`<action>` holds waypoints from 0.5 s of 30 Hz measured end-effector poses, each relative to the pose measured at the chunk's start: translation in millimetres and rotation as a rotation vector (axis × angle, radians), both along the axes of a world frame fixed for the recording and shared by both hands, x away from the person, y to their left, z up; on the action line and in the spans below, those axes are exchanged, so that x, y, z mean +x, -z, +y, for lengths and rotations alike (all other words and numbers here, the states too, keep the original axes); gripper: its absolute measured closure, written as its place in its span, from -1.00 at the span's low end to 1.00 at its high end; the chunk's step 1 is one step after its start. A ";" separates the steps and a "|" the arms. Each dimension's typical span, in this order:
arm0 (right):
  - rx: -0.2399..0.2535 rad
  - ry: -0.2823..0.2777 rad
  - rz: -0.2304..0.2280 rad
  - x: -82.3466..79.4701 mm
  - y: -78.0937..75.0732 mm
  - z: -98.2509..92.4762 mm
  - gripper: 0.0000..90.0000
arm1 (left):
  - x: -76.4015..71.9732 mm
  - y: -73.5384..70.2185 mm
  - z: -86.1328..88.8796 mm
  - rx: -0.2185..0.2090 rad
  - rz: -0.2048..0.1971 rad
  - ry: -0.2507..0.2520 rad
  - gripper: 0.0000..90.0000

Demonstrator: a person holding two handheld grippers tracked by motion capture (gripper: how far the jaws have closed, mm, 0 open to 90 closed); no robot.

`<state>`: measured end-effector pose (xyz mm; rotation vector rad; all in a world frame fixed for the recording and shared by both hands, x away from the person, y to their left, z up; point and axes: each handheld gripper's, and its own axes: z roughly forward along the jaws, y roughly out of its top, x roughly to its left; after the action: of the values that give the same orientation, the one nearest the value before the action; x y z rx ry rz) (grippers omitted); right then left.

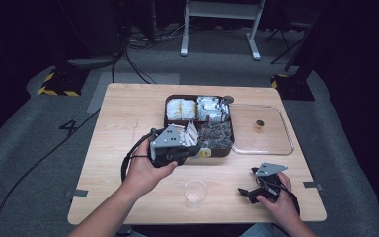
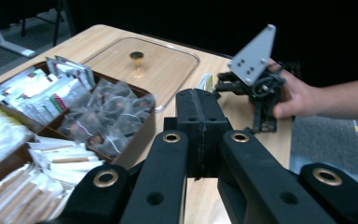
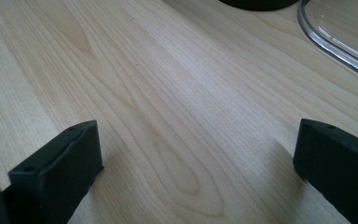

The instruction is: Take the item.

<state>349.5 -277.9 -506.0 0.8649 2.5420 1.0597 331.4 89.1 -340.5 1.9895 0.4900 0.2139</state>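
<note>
The left gripper (image 1: 197, 150) is hovering at the near edge of the brown tray (image 1: 225, 150), which sits in the middle of the table (image 1: 123, 113). In the left gripper view its jaws are pressed flat together with nothing visibly between them, so it is holding no packet that I can see. Just beyond its tip, inside the tray, the dark tea bags (image 2: 107, 116) are lying in a loose heap; the white packets (image 2: 58, 161) are filling the compartment nearer the hand.

The right gripper (image 1: 249, 193) is resting on the table, well to the near right of the tray, its jaws standing wide apart over bare wood.

The likeliest trouble: with the jaws shut, pushing into the tray is going to shove bags aside or nudge the tray itself rather than pick anything up. The bags are light and tangled, so a late grab may lift several at once or catch only a string. The clear cup (image 1: 195, 192), standing near of the tray between the two hands, is tipping-prone if a forearm sweeps across. The clear lid (image 1: 286, 133), lying right of the tray, could slide if bumped.
</note>
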 end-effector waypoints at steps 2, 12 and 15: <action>0.000 0.000 0.000 0.0 0.0 0.0 -0.98 | -2.7 1.3 -0.5 0.003 -0.001 0.007 1.00; 0.000 0.000 0.000 0.0 0.0 0.0 -0.98 | -23.0 25.6 -4.3 -0.008 -0.004 0.024 1.00; 0.000 0.000 0.000 0.0 0.0 0.0 -0.98 | -27.9 34.1 -5.2 -0.010 0.002 0.030 1.00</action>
<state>349.5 -277.9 -506.0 0.8648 2.5420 1.0598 303.5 83.9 -374.6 1.9862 0.4617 0.1908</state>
